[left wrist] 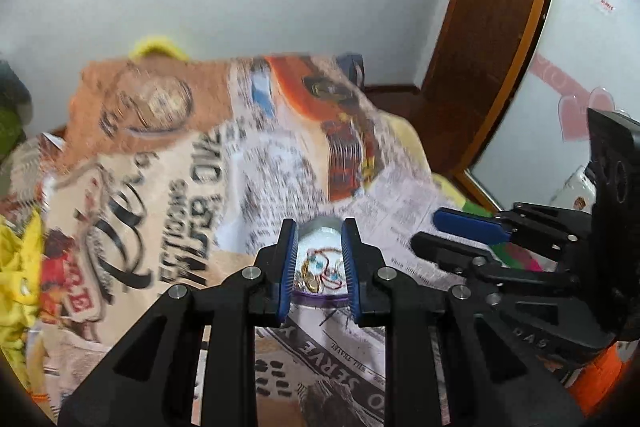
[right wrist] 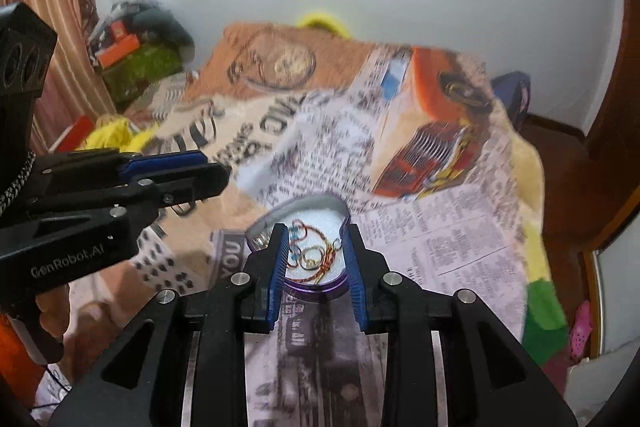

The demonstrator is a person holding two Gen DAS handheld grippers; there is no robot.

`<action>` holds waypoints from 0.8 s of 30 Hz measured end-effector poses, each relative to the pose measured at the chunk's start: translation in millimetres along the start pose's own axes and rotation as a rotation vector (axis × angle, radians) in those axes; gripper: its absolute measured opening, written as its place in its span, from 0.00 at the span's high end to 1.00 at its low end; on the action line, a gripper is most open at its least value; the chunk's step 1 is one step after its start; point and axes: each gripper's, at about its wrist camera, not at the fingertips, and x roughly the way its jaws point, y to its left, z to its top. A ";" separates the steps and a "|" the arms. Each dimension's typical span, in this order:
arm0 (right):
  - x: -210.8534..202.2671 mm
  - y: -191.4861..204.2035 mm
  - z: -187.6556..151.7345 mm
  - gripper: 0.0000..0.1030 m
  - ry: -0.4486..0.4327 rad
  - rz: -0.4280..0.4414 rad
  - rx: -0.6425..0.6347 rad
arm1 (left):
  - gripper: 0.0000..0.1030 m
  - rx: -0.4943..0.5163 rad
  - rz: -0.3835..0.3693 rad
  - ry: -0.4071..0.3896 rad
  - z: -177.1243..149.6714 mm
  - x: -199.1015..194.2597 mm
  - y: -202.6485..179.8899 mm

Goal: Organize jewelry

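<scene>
Claw, left [left wrist: 319,269]: I am holding it above the bed with its blue pads standing a little apart, pinching nothing; the gap is framing the jewelry box below and ahead. Claw, right [right wrist: 316,267]: I am carrying it the same way, pads slightly parted and empty, pointing down at the same box.

Item, jewelry box [right wrist: 298,239]: purple-rimmed, white-lined, lid off or folded back, I cannot tell which. It is sitting on the printed blanket [right wrist: 440,227] that is covering the bed, directly in front of both claws.

Item, jewelry [right wrist: 316,255]: a tangle of gold rings, reddish wire and pale blue beads is lying inside the box, on the lining. Single pieces are too blurred to separate.

Relation for the coming move: the box is lying forward and below each claw, roughly centred between them. My two claws are flanking it side by side, the left appearing at the edge of the right wrist view and the reverse. Neither looks clearly nearer; I judge either could be descending first. The box's long axis seems to be running across my line of approach.
</scene>
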 end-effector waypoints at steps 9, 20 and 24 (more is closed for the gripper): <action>-124.4 22.6 12.8 0.76 -0.284 -0.071 0.011 | 0.71 0.043 0.112 -0.266 5.9 -118.8 -37.3; -239.3 70.4 -13.0 0.52 -0.599 -0.211 -0.009 | 0.45 0.070 0.194 -0.545 -20.5 -224.8 -73.5; -244.2 76.4 -19.8 0.35 -0.626 -0.233 0.011 | 0.23 0.056 0.213 -0.582 -32.0 -238.9 -76.9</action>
